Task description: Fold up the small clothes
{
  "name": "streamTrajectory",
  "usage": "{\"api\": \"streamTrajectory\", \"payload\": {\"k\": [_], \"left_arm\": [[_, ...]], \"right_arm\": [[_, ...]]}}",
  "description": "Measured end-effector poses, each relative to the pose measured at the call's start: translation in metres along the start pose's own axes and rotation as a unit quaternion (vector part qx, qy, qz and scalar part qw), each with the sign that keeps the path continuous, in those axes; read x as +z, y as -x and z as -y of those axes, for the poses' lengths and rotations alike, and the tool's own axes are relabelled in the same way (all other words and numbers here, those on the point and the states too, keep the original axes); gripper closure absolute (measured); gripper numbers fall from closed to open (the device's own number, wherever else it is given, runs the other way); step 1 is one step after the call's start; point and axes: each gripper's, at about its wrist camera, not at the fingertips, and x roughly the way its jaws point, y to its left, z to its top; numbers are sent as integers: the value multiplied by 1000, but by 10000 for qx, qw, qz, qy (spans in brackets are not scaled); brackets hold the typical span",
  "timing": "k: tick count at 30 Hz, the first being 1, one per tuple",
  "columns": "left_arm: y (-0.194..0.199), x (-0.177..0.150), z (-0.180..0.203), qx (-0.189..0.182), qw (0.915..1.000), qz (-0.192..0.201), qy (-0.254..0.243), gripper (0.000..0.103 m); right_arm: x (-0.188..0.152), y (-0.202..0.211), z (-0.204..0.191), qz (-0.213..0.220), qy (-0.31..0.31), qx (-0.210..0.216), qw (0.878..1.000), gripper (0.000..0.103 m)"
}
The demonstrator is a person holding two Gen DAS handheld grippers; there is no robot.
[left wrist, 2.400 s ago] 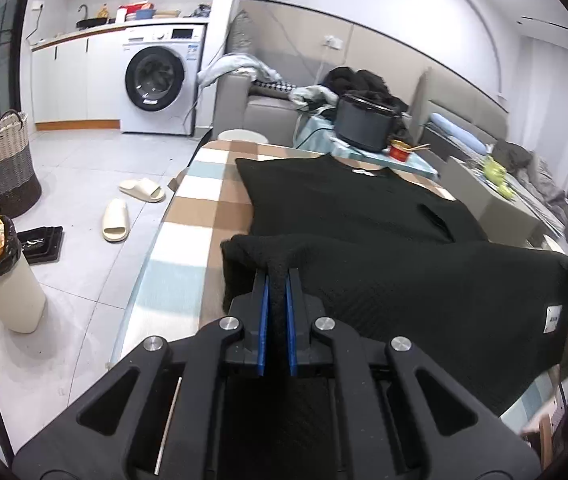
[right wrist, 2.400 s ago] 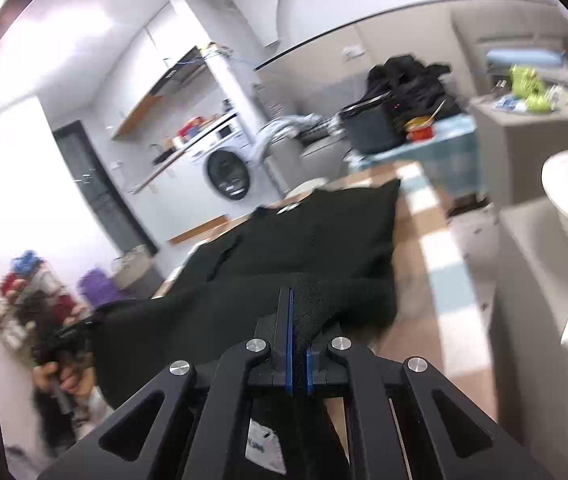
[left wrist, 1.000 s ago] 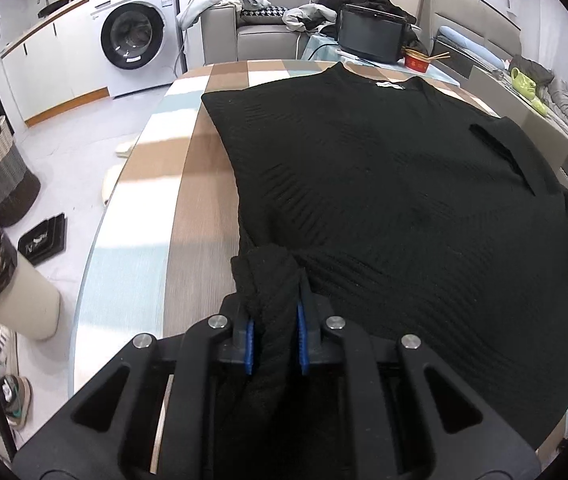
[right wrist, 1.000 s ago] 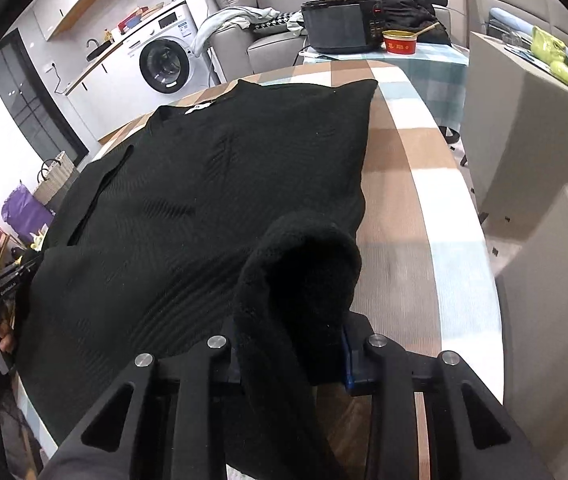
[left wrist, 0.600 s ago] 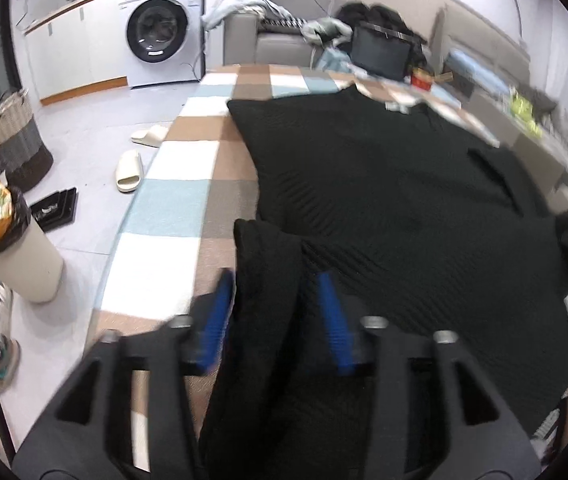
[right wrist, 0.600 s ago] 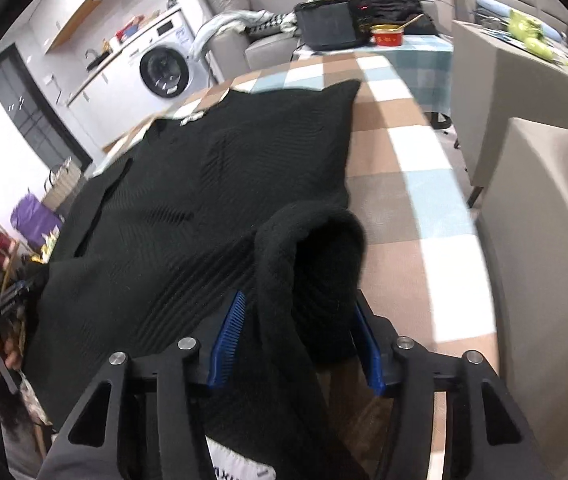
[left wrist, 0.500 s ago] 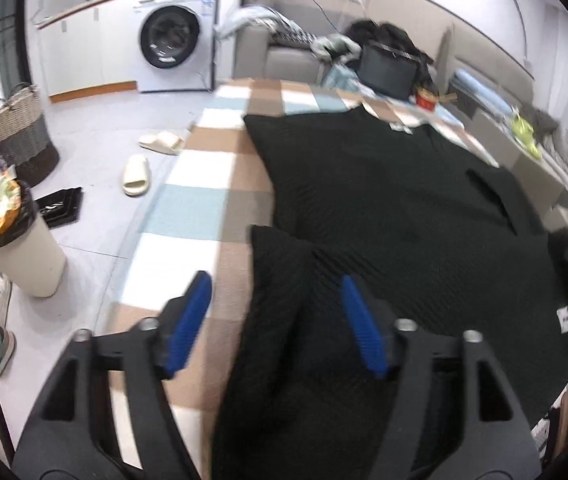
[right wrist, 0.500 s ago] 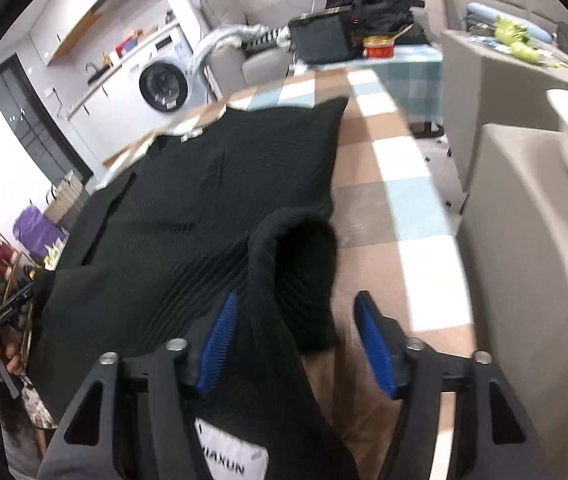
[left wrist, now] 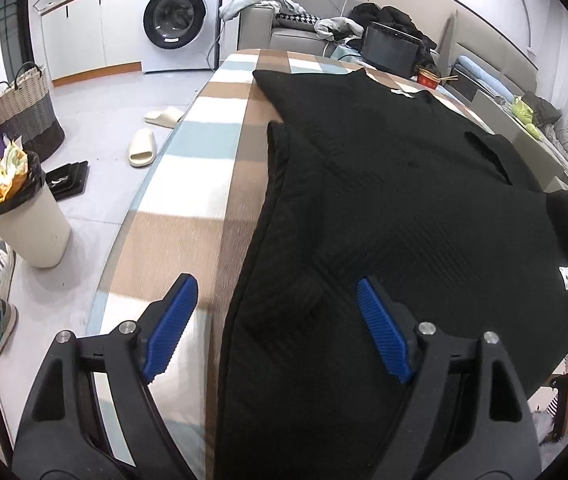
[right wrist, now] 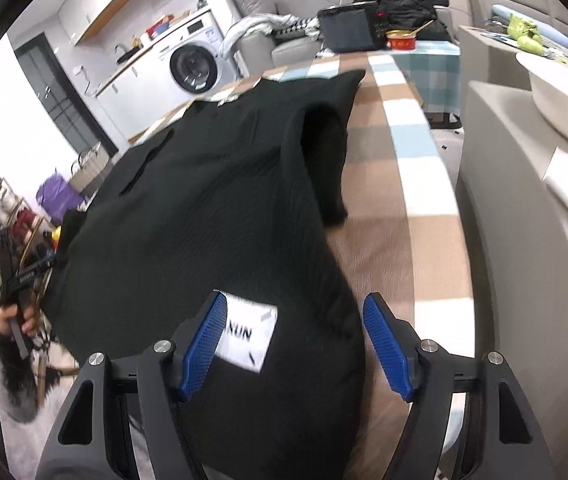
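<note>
Left fingers: the left gripper (left wrist: 273, 328) has its blue-padded fingers (left wrist: 169, 328) wide apart and opening further; the pads press on nothing, and the near edge of the garment lies in the gap between them.
Right fingers: the right gripper (right wrist: 298, 346) also has its blue fingers (right wrist: 384, 350) spread; neither pad presses on the cloth, whose hem corner with a white label (right wrist: 249, 334) sits between them.
Garment: a black knitted sweater (left wrist: 396, 208) lies spread on the desk, its lower part doubled over the body, collar at the far end.
Fold detail: from the right wrist view a rounded fold of black cloth (right wrist: 320, 136) stands up near the desk's right side.
Desk: a checked cloth of brown, white and pale blue (left wrist: 187, 200) covers it, bare to the left of the sweater.
Surroundings: a washing machine (left wrist: 177, 20), a full waste bin (left wrist: 19, 216) and slippers (left wrist: 141, 152) on the floor.
</note>
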Motion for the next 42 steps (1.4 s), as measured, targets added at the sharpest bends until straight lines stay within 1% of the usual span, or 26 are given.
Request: {"api": "streamTrajectory", "payload": {"k": [5, 10, 11, 12, 13, 17, 18, 19, 21, 22, 23, 24, 25, 26, 27, 28, 29, 30, 31, 32, 34, 35, 37, 38, 40, 42], "left_arm": [[2, -11, 1, 54, 9999, -121, -81, 23], [5, -17, 3, 91, 9996, -138, -237, 23], [6, -18, 4, 94, 9995, -136, -250, 23], [7, -18, 4, 98, 9995, -136, -257, 23], [8, -18, 4, 82, 9995, -141, -253, 23], [9, -18, 5, 24, 9995, -137, -271, 23], [9, -18, 5, 32, 9995, -137, -277, 23], [9, -18, 4, 36, 9995, -144, -281, 23], [9, -18, 3, -8, 9996, -126, -265, 23], [8, -18, 3, 2, 9996, -124, -263, 23], [8, -18, 4, 15, 9995, -123, -277, 23], [8, -18, 5, 38, 9995, -123, -303, 23], [7, -17, 6, 73, 9993, -131, -338, 23], [6, -17, 8, 90, 9992, -144, -364, 23], [6, -16, 8, 117, 9991, -162, -379, 27], [6, -14, 8, 143, 9992, -127, -361, 45], [7, -13, 9, 142, 9992, -101, -359, 68], [7, -12, 9, 132, 9992, -97, -362, 79], [9, -10, 10, 15, 9993, -106, -363, 96], [11, -8, 10, -65, 9993, -81, -365, 98], [21, -4, 11, -87, 9991, 217, -363, 99], [25, -1, 11, -119, 9990, 294, -329, 99], [36, 8, 8, -337, 9978, 546, -141, 100], [39, 12, 8, -379, 9973, 611, -113, 100], [46, 24, 8, -316, 9962, 808, -106, 100], [48, 39, 10, -201, 9948, 992, -110, 100]], "right_arm": [[-6, -7, -6, -192, 361, -178, 9990, 31], [-2, -8, 5, -21, 391, -332, 9987, 31], [-2, -9, 6, 2, 414, -258, 9988, 32], [0, -11, 7, 52, 480, -94, 9988, 37], [2, -13, 7, 78, 483, -15, 9988, 39], [11, -20, 11, 220, 427, 428, 9979, 43], [12, -21, 11, 207, 427, 510, 9976, 46], [13, -22, 10, 201, 462, 527, 9973, 47], [10, -20, 11, 165, 503, 553, 9971, 57], [8, -18, 11, 133, 511, 579, 9969, 58], [5, -16, 11, 111, 532, 567, 9969, 64], [2, -14, 11, 73, 595, 566, 9966, 78], [-2, -11, 7, 114, 761, 527, 9956, 84], [-6, -8, 3, 200, 906, 392, 9949, 93], [-8, -7, 1, 229, 950, 352, 9946, 97], [-10, -5, 0, 272, 957, 362, 9944, 98], [-10, -1, -1, 394, 936, 366, 9942, 98], [-10, 1, -1, 441, 902, 402, 9941, 98], [-8, 5, -2, 534, 820, 466, 9941, 98], [-7, 9, -2, 647, 748, 535, 9937, 98], [-3, 20, -3, 941, 592, 670, 9915, 98], [0, 25, -4, 1064, 513, 765, 9900, 98], [5, 36, -3, 1384, 314, 964, 9852, 98], [8, 41, -4, 1547, 258, 1006, 9825, 98], [17, 50, -8, 1848, 202, 1053, 9769, 99], [30, 51, -12, 2024, 144, 1030, 9738, 99]]}}
